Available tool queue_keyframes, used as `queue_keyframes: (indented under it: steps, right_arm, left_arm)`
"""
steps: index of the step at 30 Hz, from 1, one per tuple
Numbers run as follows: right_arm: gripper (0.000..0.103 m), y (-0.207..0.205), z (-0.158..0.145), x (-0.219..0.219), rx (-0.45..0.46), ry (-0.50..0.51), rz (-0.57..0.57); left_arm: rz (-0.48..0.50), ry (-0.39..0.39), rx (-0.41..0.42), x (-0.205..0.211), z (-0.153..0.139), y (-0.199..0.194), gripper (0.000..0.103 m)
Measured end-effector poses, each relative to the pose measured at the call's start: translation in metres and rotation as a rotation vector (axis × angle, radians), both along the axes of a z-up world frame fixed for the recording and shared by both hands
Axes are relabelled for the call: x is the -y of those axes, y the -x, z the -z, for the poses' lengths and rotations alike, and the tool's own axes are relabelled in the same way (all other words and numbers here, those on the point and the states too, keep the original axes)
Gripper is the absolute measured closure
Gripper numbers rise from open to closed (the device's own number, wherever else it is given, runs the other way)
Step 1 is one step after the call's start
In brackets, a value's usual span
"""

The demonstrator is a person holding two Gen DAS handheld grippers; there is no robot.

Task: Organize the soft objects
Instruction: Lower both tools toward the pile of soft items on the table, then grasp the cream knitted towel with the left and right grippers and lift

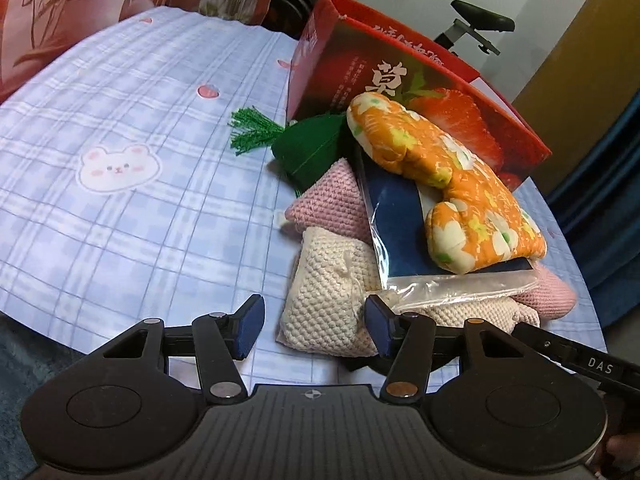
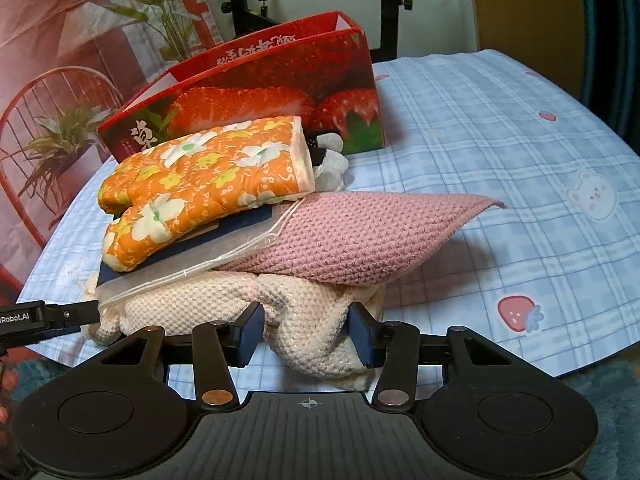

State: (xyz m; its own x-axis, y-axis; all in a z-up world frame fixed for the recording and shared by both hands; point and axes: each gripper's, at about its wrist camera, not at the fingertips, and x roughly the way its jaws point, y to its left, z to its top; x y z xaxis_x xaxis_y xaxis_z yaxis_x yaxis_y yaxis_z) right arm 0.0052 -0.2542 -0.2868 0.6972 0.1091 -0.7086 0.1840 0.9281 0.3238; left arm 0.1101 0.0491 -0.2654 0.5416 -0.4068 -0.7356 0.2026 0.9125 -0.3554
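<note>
right gripper (image 2: pixel 306 338) pinching the cream knit (image 2: pixel 224 308) under the pile; left gripper (image 1: pixel 314 326) wide open, empty. likely next: pull it free without toppling the oven mitt (image 2: pixel 208 184).

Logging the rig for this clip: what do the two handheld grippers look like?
Both look identical: the left gripper and right gripper have matte black bodies, ribbed centre plates with crosshair marks, round side discs, linkage arms with silver and copper rivets, and dark blue finger pads. White lettering marks their side bars.

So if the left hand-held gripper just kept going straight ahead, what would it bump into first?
Most likely the cream knitted cloth. The left hand-held gripper is open, and the cloth's near edge already sits between its fingertips, at the bottom of the pile. Depth is hard to judge, but nothing else lies nearer.
</note>
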Motion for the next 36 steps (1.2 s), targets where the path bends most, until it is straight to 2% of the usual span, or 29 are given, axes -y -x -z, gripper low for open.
queue_keyframes:
  steps: [10, 14, 18, 20, 24, 26, 29, 31, 36]
  right_arm:
    - [0.06, 0.0, 0.003, 0.0, 0.002, -0.018, 0.002]
    - [0.059, 0.0, 0.003, 0.001, 0.002, -0.018, 0.002]
    - [0.059, 0.0, 0.003, 0.001, 0.002, -0.02, 0.002]
    - [0.059, 0.0, 0.003, 0.001, 0.003, -0.02, 0.0]
    - [0.058, 0.0, 0.003, 0.0, 0.003, -0.017, -0.003]
    - [0.058, 0.0, 0.003, -0.001, 0.003, -0.017, -0.002]
    - [0.058, 0.0, 0.003, -0.001, 0.004, -0.018, -0.002]
    - [0.058, 0.0, 0.004, -0.001, 0.004, -0.02, -0.002]
    - [0.058, 0.0, 0.004, -0.001, 0.006, -0.026, -0.002]
  left_arm:
    - [0.029, 0.08, -0.026, -0.002, -0.005, 0.008, 0.046]
    - [0.055, 0.054, -0.013, 0.002, -0.007, 0.011, 0.045]
    - [0.09, 0.034, 0.013, 0.006, -0.01, 0.016, 0.034]
    - [0.103, 0.012, 0.02, 0.011, -0.01, 0.016, 0.034]
    - [0.129, -0.076, 0.035, 0.02, -0.005, 0.016, 0.036]
    - [0.142, -0.096, 0.041, 0.023, -0.005, 0.016, 0.036]
    - [0.142, -0.098, 0.048, 0.021, -0.006, 0.017, 0.036]
    - [0.131, -0.101, 0.046, 0.019, -0.005, 0.017, 0.042]
    - [0.133, -0.077, 0.054, 0.017, -0.006, 0.017, 0.049]
